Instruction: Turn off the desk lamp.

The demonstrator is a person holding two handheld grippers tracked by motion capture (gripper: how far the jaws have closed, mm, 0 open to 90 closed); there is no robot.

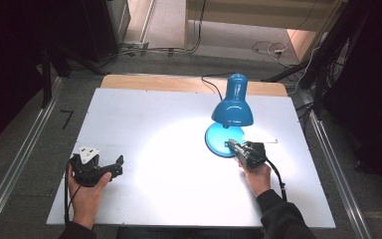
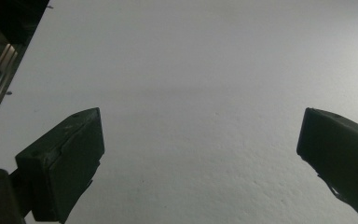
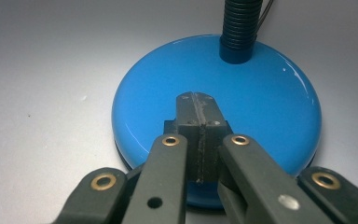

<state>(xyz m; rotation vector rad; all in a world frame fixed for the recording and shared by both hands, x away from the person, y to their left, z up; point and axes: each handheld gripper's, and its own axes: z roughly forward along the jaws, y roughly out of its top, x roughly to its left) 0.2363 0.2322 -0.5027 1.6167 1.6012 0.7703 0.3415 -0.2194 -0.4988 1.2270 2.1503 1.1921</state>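
Up close, right hand-held gripper (image 3: 199,100) pressed together over the lamp base (image 3: 270,107) (switch hidden); left hand-held gripper (image 2: 200,149) spread.

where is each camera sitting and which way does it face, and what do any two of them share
High view: above the person's side, looking forward and down on the white table; both forearms, the left gripper and right gripper show.
Left gripper view: rides the left gripper, looking down at bare table; its jaws stand wide apart.
Right gripper view: rides the right gripper, looking at the blue lamp base; its jaws are pressed together over it.
Shared: the high view and right gripper view both show the lamp base.
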